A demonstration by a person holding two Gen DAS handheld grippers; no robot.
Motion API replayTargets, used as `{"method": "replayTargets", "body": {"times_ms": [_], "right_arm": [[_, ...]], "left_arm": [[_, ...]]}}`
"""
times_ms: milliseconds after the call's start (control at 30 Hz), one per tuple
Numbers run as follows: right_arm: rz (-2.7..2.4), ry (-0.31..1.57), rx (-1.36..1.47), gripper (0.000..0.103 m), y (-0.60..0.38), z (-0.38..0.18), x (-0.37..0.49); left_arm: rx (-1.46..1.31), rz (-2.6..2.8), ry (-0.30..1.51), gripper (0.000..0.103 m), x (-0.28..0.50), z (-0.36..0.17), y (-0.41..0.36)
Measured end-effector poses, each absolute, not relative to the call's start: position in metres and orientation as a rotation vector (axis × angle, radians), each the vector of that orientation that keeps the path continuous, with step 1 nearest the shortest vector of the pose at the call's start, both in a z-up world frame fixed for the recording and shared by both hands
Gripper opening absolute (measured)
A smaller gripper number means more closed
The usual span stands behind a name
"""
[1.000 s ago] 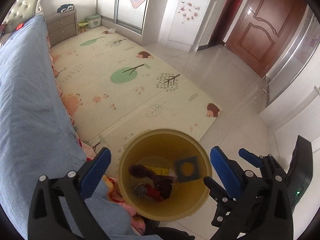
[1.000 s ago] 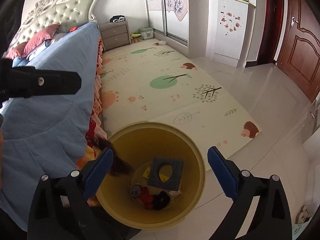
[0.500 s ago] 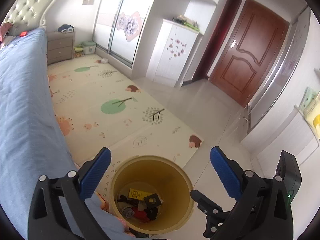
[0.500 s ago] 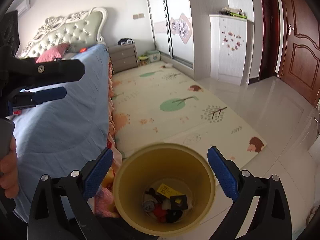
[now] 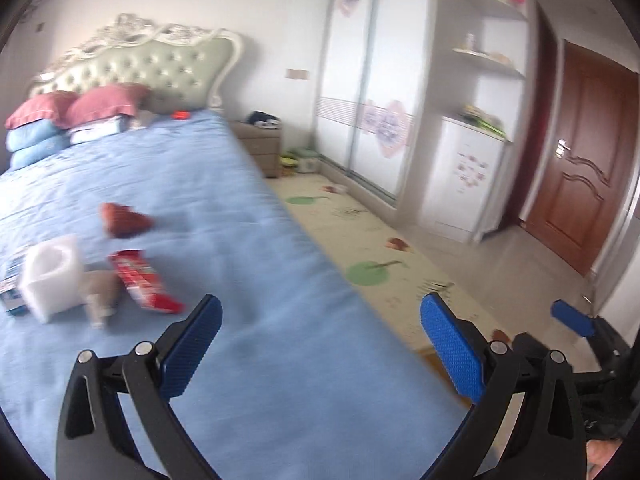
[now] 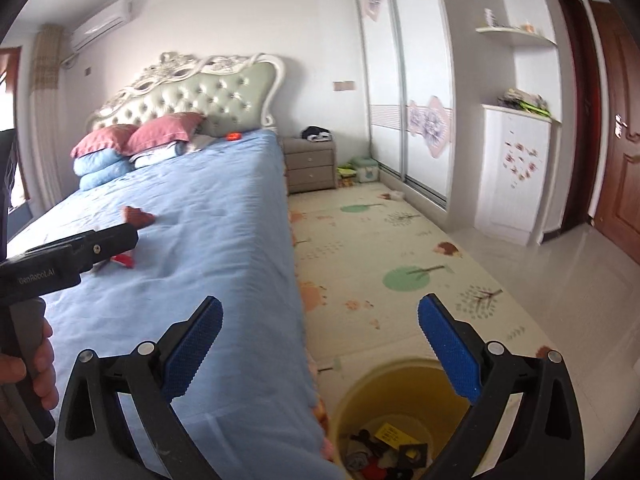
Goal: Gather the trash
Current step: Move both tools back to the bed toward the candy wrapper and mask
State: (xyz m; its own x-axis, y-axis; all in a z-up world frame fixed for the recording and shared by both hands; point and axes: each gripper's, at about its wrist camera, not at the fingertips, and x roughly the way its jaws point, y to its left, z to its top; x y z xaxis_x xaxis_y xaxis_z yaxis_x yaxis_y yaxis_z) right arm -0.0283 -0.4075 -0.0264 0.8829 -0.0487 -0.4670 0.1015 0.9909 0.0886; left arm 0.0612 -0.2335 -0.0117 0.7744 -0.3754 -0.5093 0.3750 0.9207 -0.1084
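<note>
Trash lies on the blue bed (image 5: 208, 184): a brown crumpled piece (image 5: 124, 220), a red and white wrapper (image 5: 144, 282), a white foam block (image 5: 50, 274), a beige tube (image 5: 100, 294) and a blue and white packet (image 5: 10, 286) at the left edge. My left gripper (image 5: 320, 344) is open and empty above the bed, right of these. My right gripper (image 6: 320, 344) is open and empty above the bed edge. The yellow bin (image 6: 400, 412) holds several scraps at the bed's foot. The brown piece also shows in the right wrist view (image 6: 138, 216).
Pillows (image 6: 136, 140) and a tufted headboard (image 6: 192, 92) are at the far end. A patterned play mat (image 6: 384, 256) covers the floor right of the bed. A nightstand (image 6: 310, 164), sliding wardrobe (image 6: 408, 80), white cabinet (image 6: 516, 172) and brown door (image 5: 588, 188) line the room.
Both grippers have lifted and tilted up from over the bin. The left one has swung left over the bed, bringing the trash into view. Both stay open.
</note>
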Motion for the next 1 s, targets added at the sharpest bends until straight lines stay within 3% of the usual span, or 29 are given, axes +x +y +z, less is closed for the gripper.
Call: {"method": "replayTargets", "body": {"times_ms": [533,1000], "right_arm": [[0.150,0.518,0.012,0.095,-0.235,-0.008,0.061],[0.301,0.643,-0.105,0.091,-0.190,-0.020,0.119]], "left_arm": [[-0.118,-0.046,0.601,0.099,0.099,-0.021,-0.026],[-0.148,-0.131,0.663,0.099,0.145,-0.033,-0.023]]}}
